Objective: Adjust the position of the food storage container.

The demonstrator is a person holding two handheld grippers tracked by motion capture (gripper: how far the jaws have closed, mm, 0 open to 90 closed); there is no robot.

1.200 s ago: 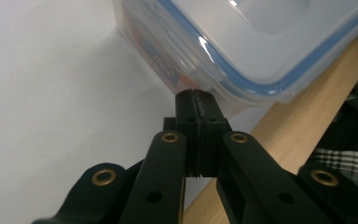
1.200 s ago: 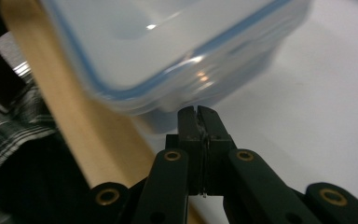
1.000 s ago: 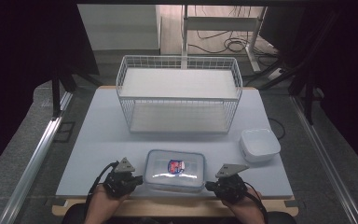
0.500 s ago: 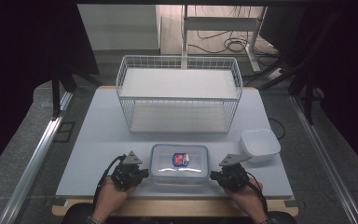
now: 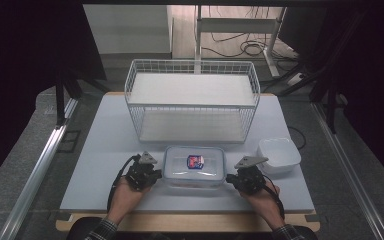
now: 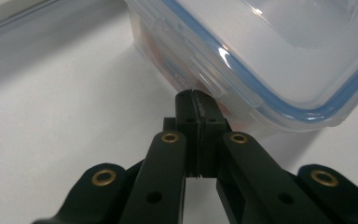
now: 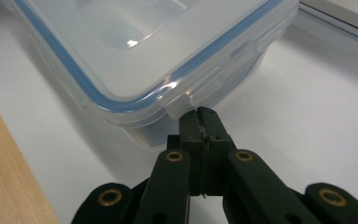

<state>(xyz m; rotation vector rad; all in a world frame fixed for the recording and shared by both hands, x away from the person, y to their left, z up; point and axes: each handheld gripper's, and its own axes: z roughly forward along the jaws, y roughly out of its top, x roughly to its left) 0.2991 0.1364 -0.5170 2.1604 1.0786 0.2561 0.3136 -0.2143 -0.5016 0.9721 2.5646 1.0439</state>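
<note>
On the white worktop (image 5: 105, 150) a lidded box (image 5: 194, 166) sits before a wire basket (image 5: 192, 102). The left gripper (image 5: 152, 174), jaws together, touches its 9 o'clock end. The right gripper (image 5: 232, 179), also closed, touches at 3 o'clock.

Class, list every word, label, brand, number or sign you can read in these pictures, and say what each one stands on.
No text can be read.
Red and blue packet inside the clear lidded container: its print is too small and blurred to read.
Lidded container's lid, seen in both gripper views: no legible embossing.
Wire basket, white bowl, left gripper, right gripper: no marks seen.
</note>
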